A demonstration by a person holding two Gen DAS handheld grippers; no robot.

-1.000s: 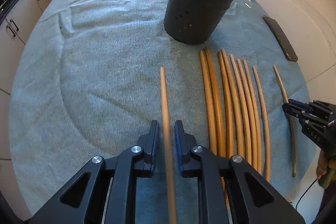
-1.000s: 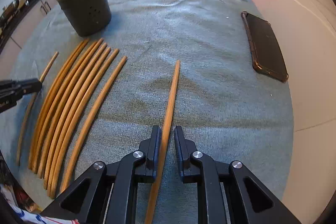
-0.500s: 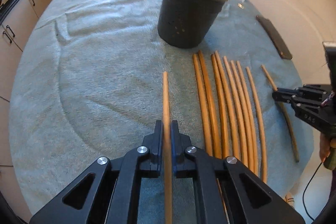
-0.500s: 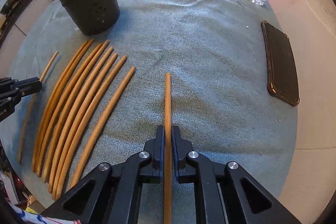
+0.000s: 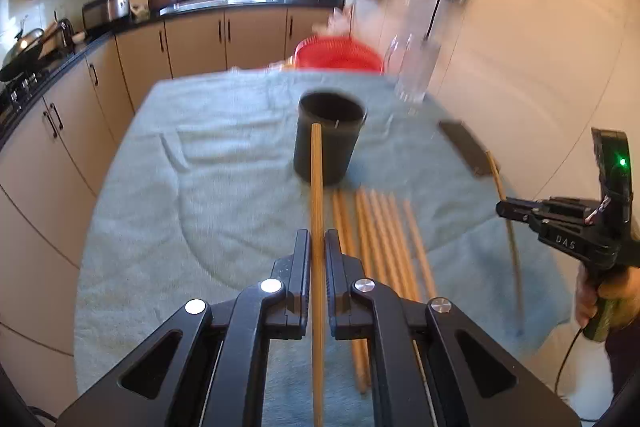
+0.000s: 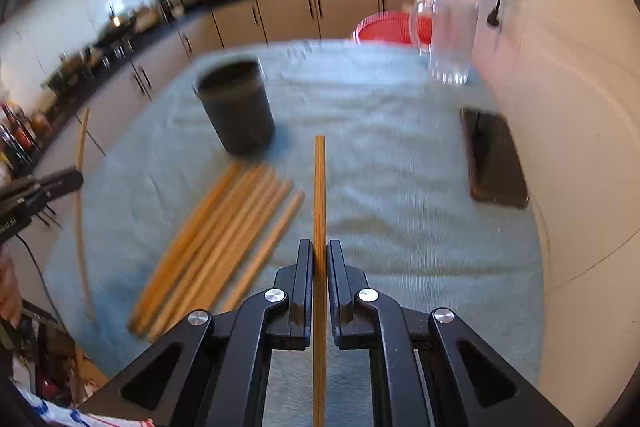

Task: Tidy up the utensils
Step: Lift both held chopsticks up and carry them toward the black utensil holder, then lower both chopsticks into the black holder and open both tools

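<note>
My left gripper [image 5: 317, 239] is shut on a wooden chopstick [image 5: 316, 187] and holds it raised, pointing toward the dark holder cup [image 5: 329, 139]. My right gripper [image 6: 320, 249] is shut on another wooden chopstick [image 6: 319, 187], also lifted off the cloth. Several chopsticks [image 5: 380, 239] lie side by side on the teal cloth in front of the cup; they also show in the right wrist view [image 6: 224, 239]. The cup [image 6: 236, 107] stands upright, left of my right gripper. The right gripper shows in the left wrist view [image 5: 516, 209], the left gripper in the right wrist view [image 6: 60, 181].
A black phone [image 6: 494, 159] lies near the table's right edge. A glass pitcher [image 6: 452, 39] and a red basket [image 6: 384, 27] stand at the far end. The teal cloth [image 5: 208, 155] covers the table. Kitchen cabinets run along the left and back.
Both grippers closed on their chopsticks and lifted them off the cloth, tilting up so the kitchen beyond the table came into view.
</note>
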